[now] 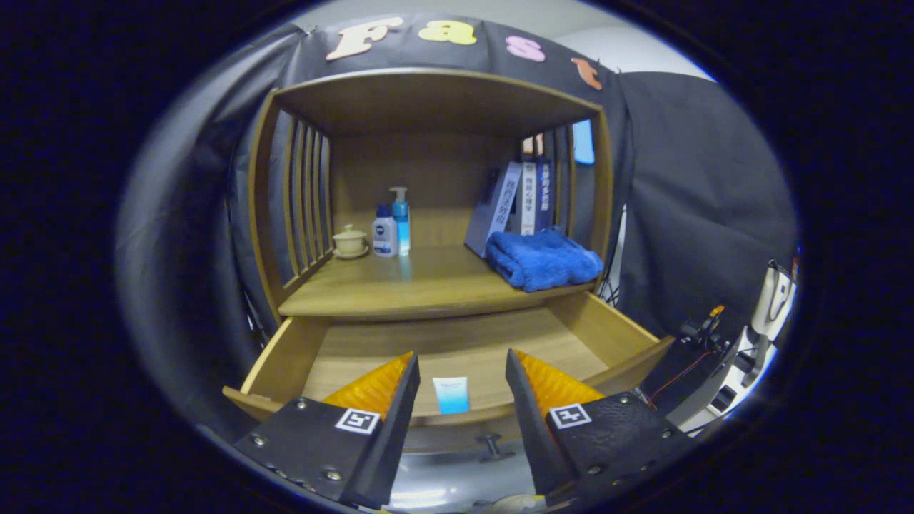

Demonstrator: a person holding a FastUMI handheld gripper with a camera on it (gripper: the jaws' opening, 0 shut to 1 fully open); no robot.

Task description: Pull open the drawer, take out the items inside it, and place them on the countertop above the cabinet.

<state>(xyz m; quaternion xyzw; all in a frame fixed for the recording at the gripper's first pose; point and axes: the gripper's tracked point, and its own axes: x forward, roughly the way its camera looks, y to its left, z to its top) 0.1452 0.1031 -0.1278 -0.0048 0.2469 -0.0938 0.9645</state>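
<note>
The wooden drawer below the cabinet stands pulled open, its floor bare wood. A small white and blue tube lies inside it near the front wall, just ahead of the gap between my fingers. My gripper is open above the drawer's front edge, nothing between the fingers. The drawer's knob sticks out below the front panel. The countertop above the drawer carries a folded blue towel at its right.
On the countertop's back left stand a small lidded cup, a white bottle and a blue pump bottle. Several books lean at the back right behind the towel. Slatted wooden sides and a roof enclose the counter. Equipment stands beyond the drawer's right.
</note>
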